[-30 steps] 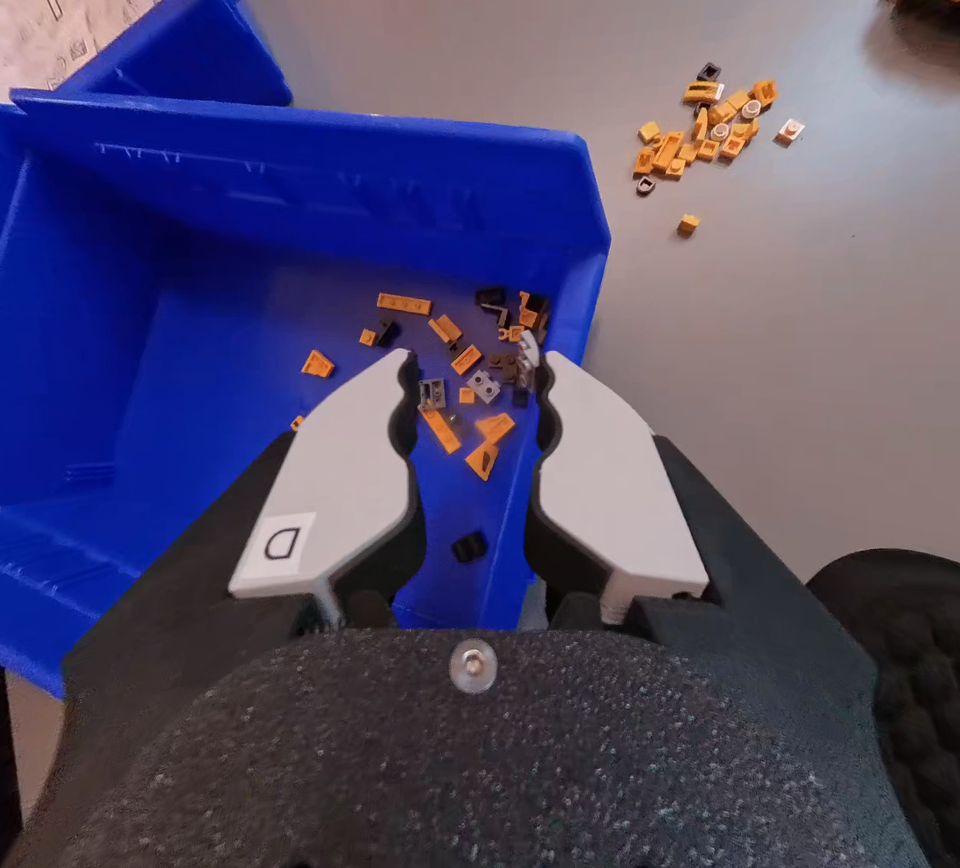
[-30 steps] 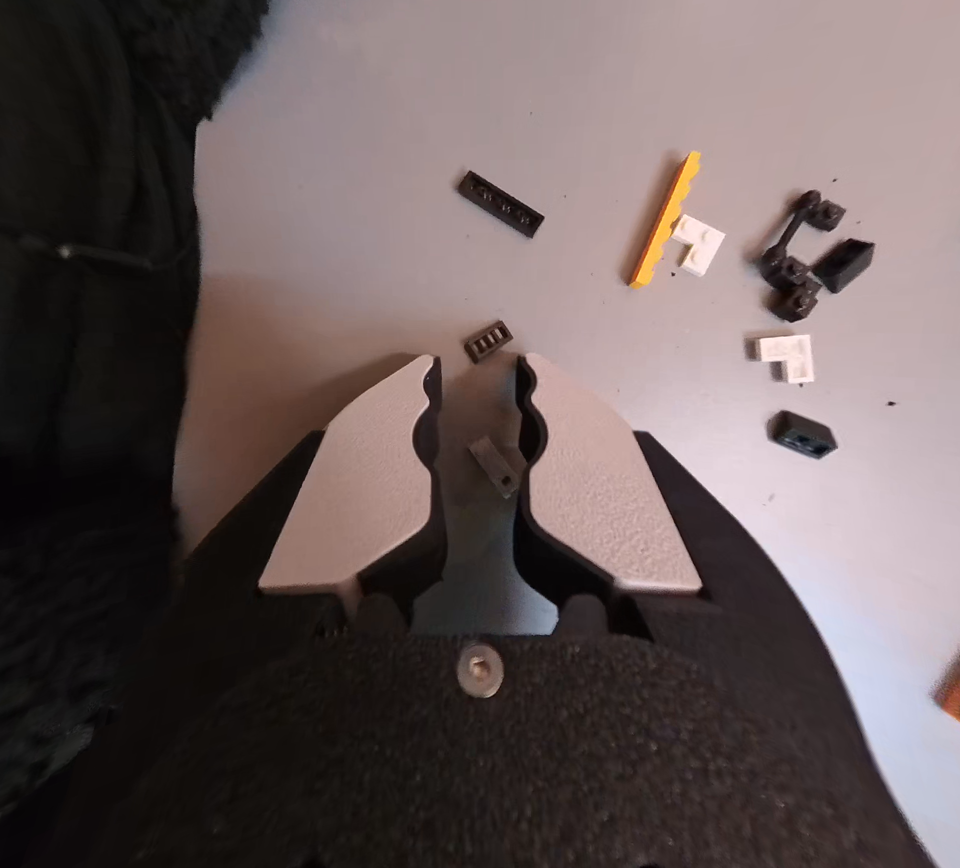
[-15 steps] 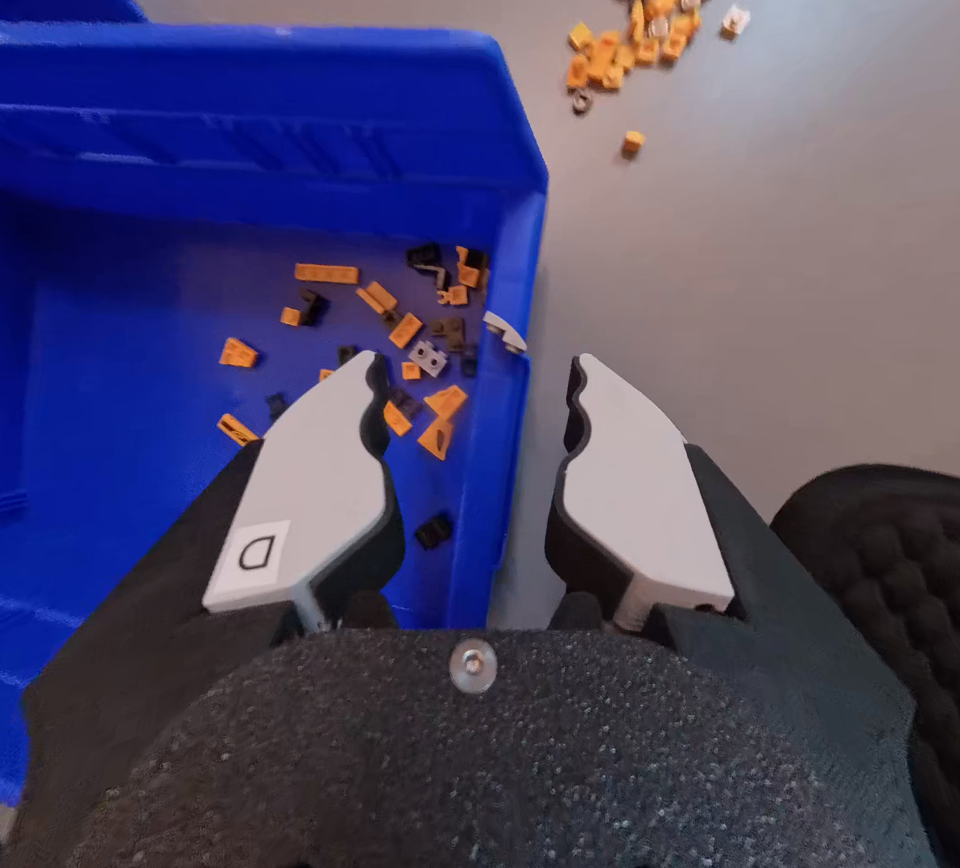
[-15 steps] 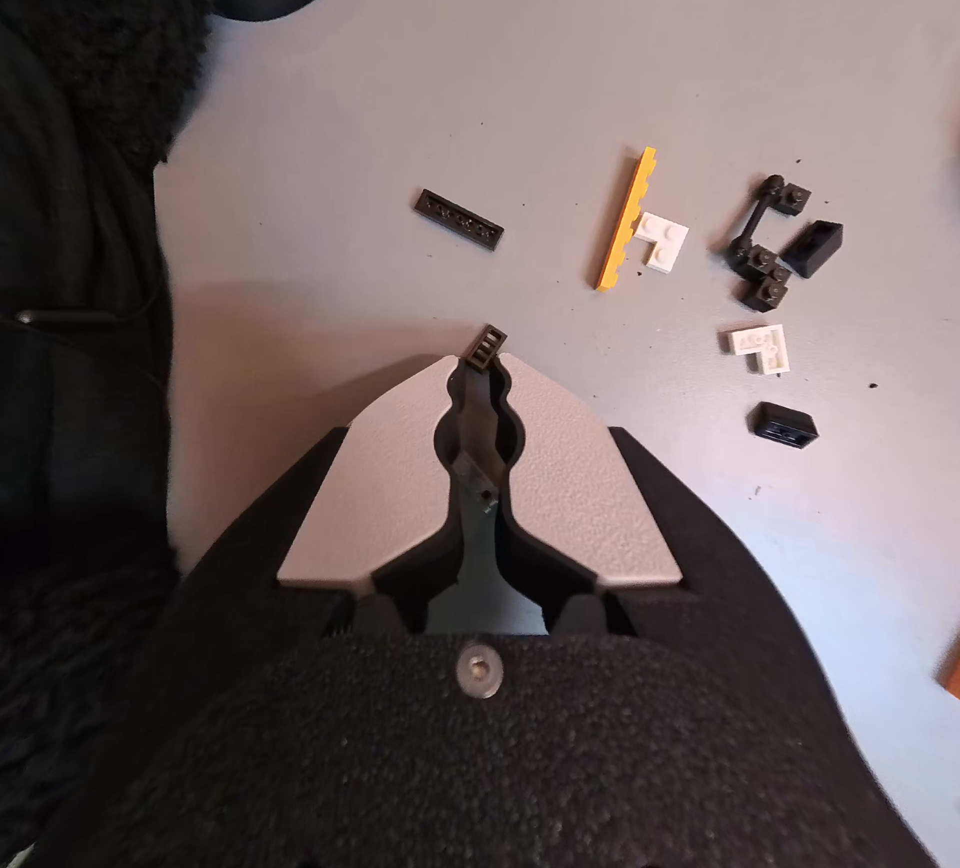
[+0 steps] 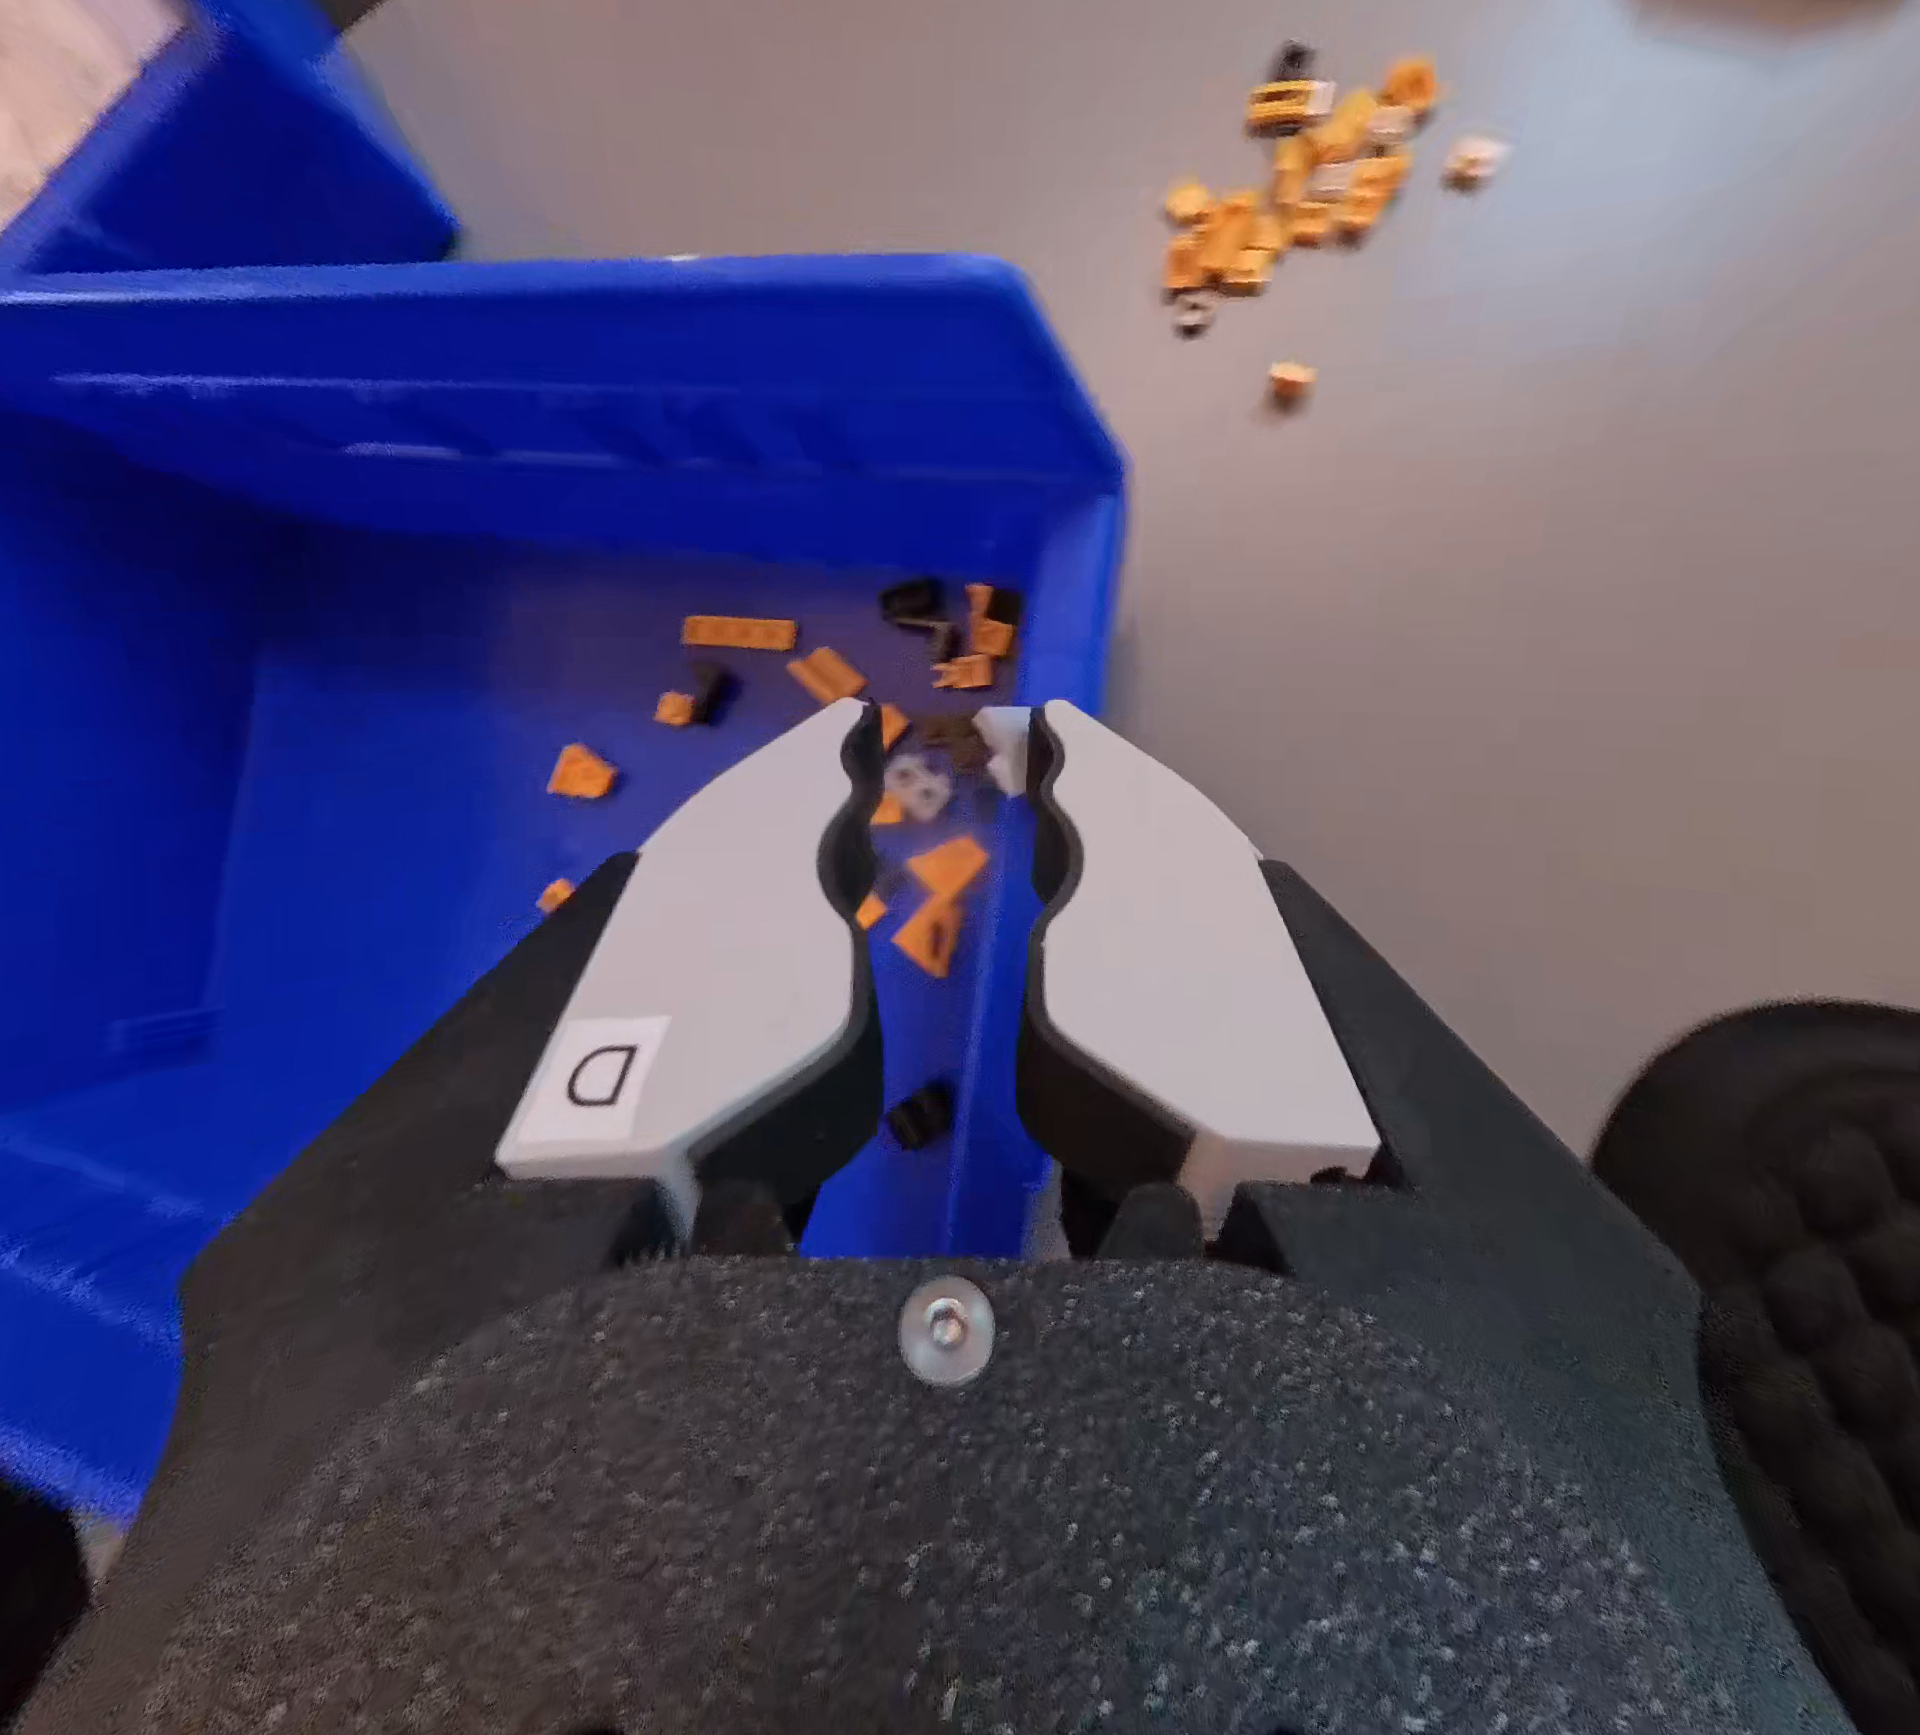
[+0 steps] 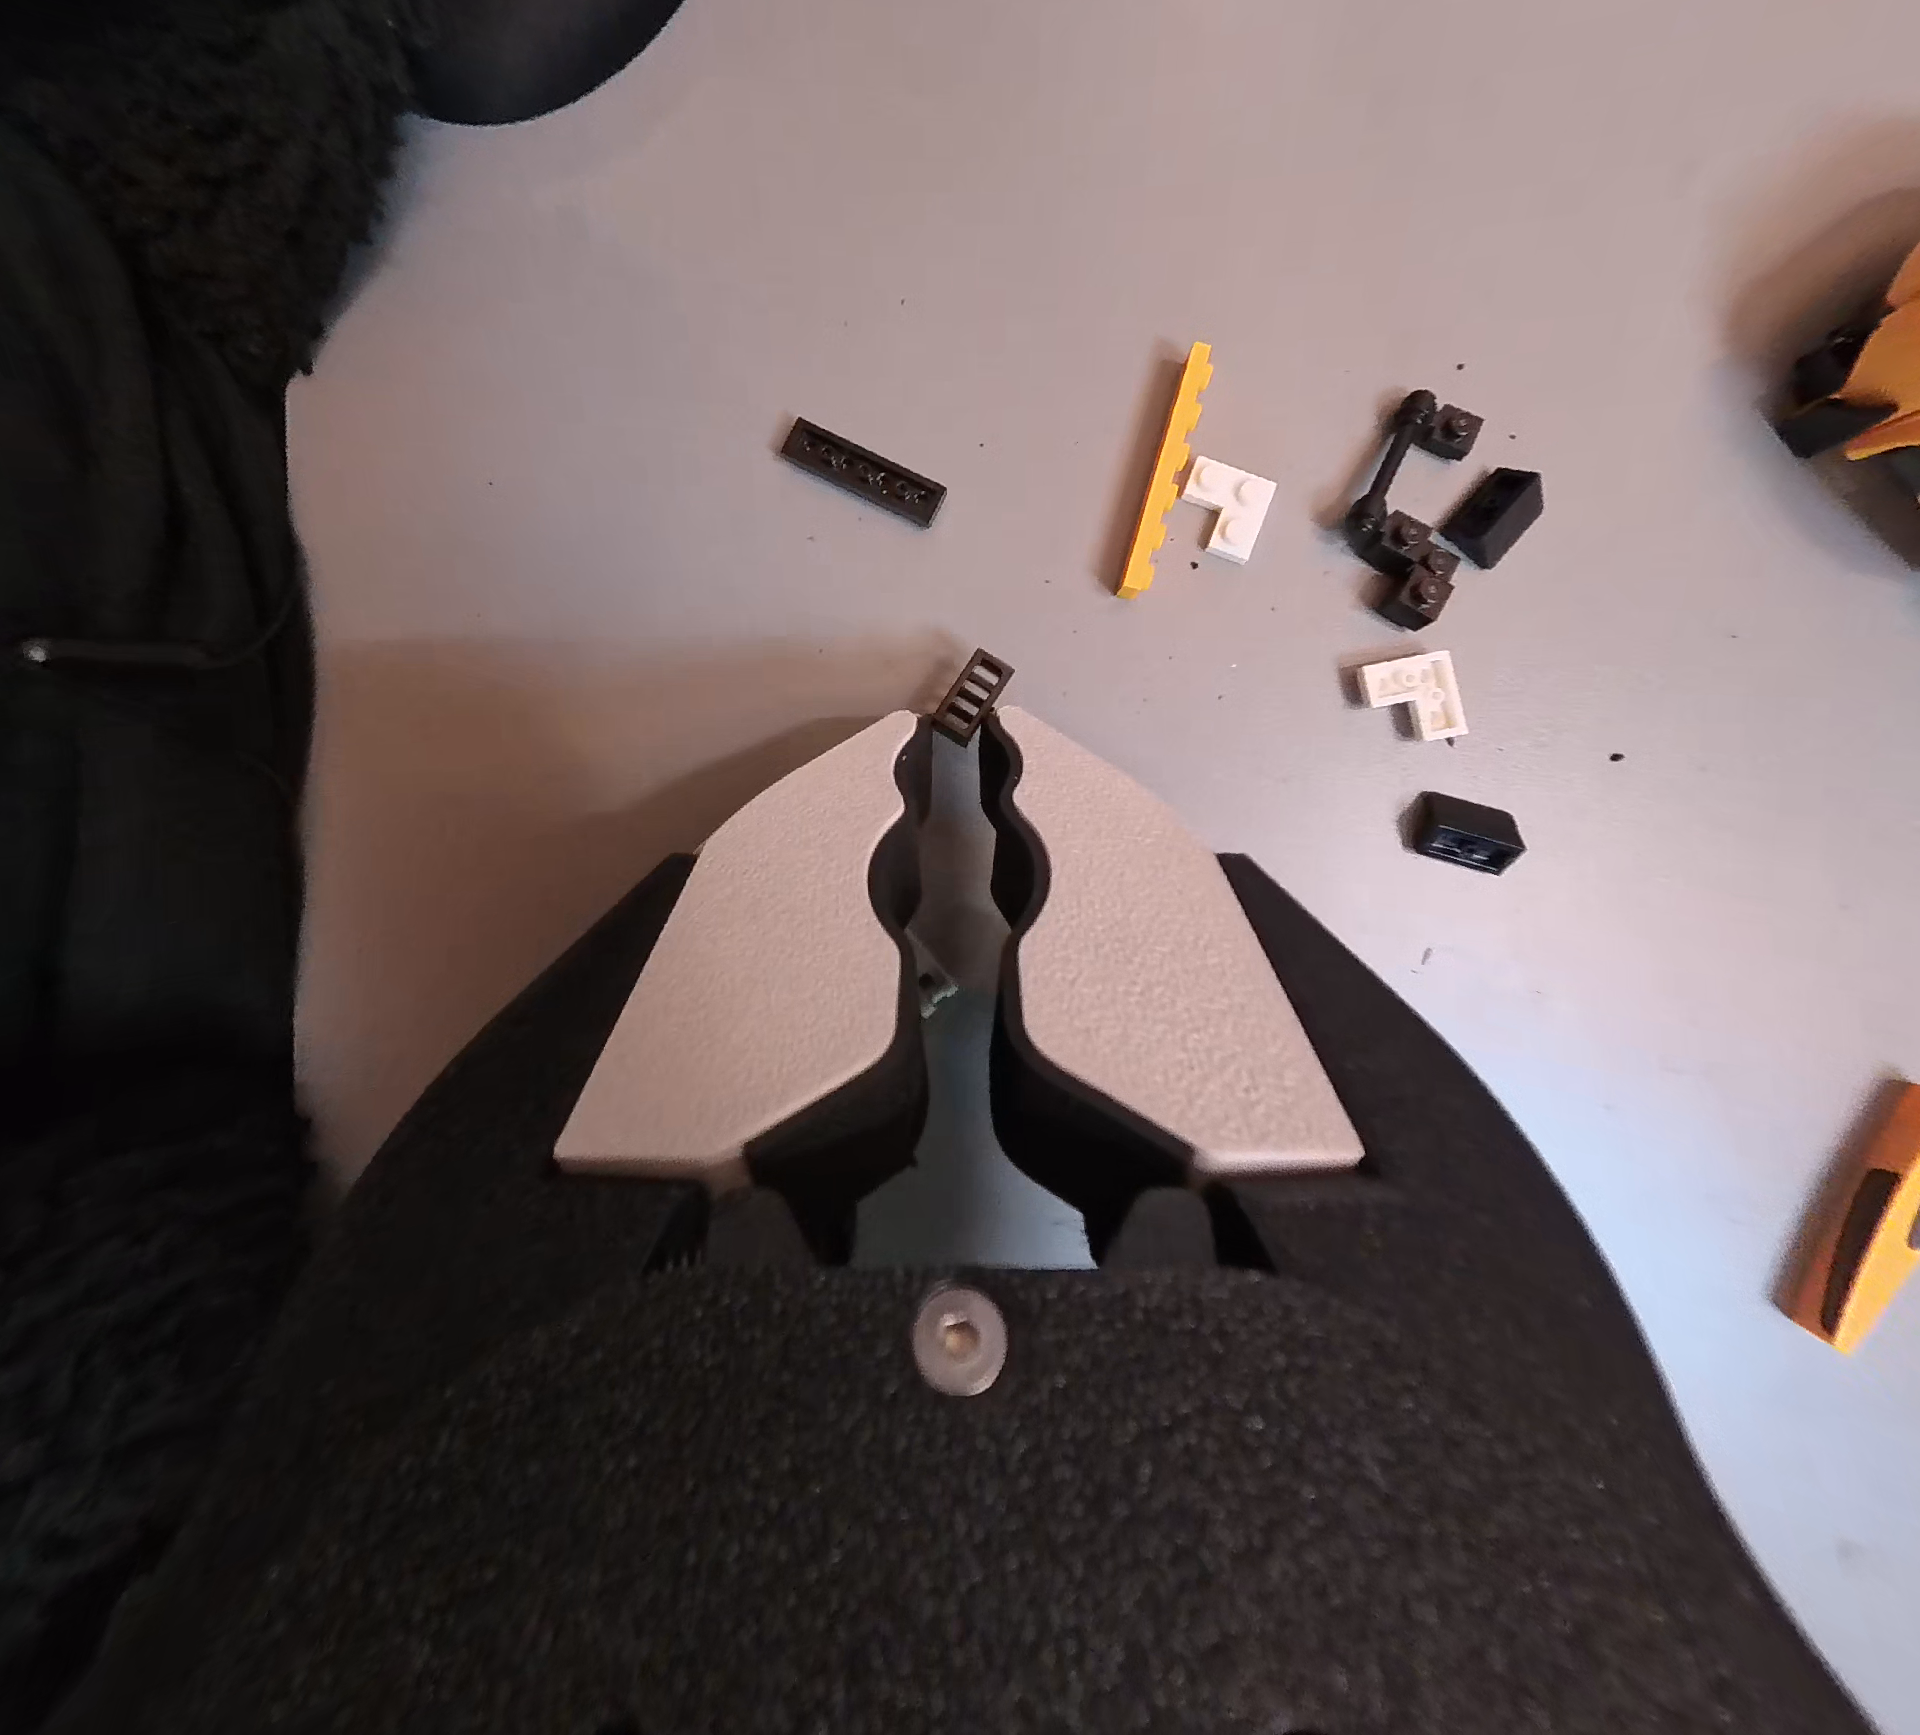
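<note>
- Our right hand-held gripper [image 6: 961, 729] is clamped on a small black grille tile [image 6: 977, 688]. Only the tile's near end sits between the very tips, and the rest sticks out beyond them over the grey bench [image 6: 1039, 179].
- We judge that hold shallow, so it calls for even pressure and no twisting of the wrist, or the tile could pivot out.
- A small grey piece [image 6: 938, 989] lies deeper between the right fingers. We cannot tell whether it touches them.
- A long black plate [image 6: 862, 475] and a yellow plate [image 6: 1164, 470] lie farther off, well apart from the tips.
- Our left hand-held gripper [image 5: 951, 729] stands apart, astride the right wall of the blue bin [image 5: 520, 335]. A white piece [image 5: 1003, 750] sits just beside its right fingertip and is not pinched.
- Orange pieces [image 5: 738, 633] lie scattered on the bin floor, so we judge that a slow, level approach suits here.
</note>
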Available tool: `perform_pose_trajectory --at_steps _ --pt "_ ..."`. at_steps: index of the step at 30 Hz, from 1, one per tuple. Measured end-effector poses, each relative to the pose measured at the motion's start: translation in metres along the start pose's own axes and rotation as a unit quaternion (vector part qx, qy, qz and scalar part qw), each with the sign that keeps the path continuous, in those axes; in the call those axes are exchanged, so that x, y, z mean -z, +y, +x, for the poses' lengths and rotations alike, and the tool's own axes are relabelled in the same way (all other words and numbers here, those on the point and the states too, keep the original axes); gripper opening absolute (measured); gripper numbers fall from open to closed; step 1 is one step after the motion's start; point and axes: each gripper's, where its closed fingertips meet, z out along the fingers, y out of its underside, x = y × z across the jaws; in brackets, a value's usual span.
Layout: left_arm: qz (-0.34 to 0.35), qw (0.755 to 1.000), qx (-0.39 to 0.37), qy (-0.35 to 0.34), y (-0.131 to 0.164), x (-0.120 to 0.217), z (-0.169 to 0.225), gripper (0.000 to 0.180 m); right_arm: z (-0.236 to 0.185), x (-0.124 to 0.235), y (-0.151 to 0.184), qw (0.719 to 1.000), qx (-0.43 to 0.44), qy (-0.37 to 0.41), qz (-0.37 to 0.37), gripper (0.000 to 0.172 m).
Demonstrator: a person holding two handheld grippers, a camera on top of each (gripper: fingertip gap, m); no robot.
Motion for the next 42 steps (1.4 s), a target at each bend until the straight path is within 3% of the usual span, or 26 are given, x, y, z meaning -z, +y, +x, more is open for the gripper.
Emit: perform_pose_trajectory --at_steps 1,7,9,11,14,17,22,25,28,30,31,33,35,38,40,42 --pt "-0.003 1.000 0.004 -0.019 0.001 0.001 -0.008 0.026 0.000 0.000 0.000 1.000 0.000 0.001 0.001 0.008" --pt "0.030 0.997 0.008 -0.069 -0.009 0.011 -0.023 0.030 0.002 0.002 -0.004 1.000 0.000 0.006 0.015 0.008" --pt "0.064 0.998 -0.001 -0.010 -0.020 0.014 -0.001 0.030 0.003 0.005 -0.008 1.000 0.001 0.010 0.029 0.008" --pt "0.124 0.985 -0.001 0.118 -0.040 0.023 0.046 0.031 0.006 0.009 -0.018 0.998 0.008 0.024 0.061 0.008" --pt "0.187 0.920 0.016 0.345 -0.067 0.051 0.133 0.031 0.008 0.020 -0.044 0.989 0.039 0.054 0.133 0.008" --pt "0.169 0.850 0.036 0.498 -0.074 0.065 0.202 0.030 0.005 0.034 -0.073 0.972 0.079 0.084 0.204 0.008" --pt "0.118 0.761 0.117 0.628 -0.086 0.075 0.248 0.025 -0.004 0.048 -0.099 0.949 0.139 0.119 0.255 0.009" --pt "0.112 0.743 0.129 0.647 -0.090 0.077 0.253 0.009 -0.003 0.046 -0.099 0.947 0.151 0.132 0.249 0.008" --pt "0.126 0.762 0.124 0.623 -0.092 0.071 0.247 0.002 0.001 0.047 -0.098 0.945 0.151 0.144 0.250 0.004" --pt "0.129 0.800 0.091 0.579 -0.088 0.063 0.237 0.001 0.009 0.049 -0.093 0.948 0.145 0.157 0.237 0.013" --pt "0.142 0.839 0.069 0.521 -0.087 0.054 0.222 0.003 0.017 0.051 -0.087 0.951 0.139 0.165 0.220 0.015" --pt "0.164 0.924 0.018 0.344 -0.083 0.030 0.170 0.003 0.038 0.058 -0.070 0.957 0.116 0.182 0.194 0.019" --pt "0.159 0.974 -0.007 0.164 -0.075 0.018 0.105 0.003 0.056 0.061 -0.047 0.967 0.077 0.179 0.162 0.021" --pt "0.087 0.996 0.007 0.006 -0.044 0.011 0.028 0.003 0.080 0.055 -0.012 0.979 0.007 0.167 0.115 0.024" --pt "0.035 0.999 0.026 -0.031 -0.022 0.003 0.001 0.009 0.089 0.044 0.004 0.984 -0.047 0.139 0.096 0.027" --pt "0.004 0.999 0.044 -0.023 -0.007 -0.005 -0.008 0.018 0.088 0.032 0.011 0.987 -0.087 0.102 0.091 0.029"
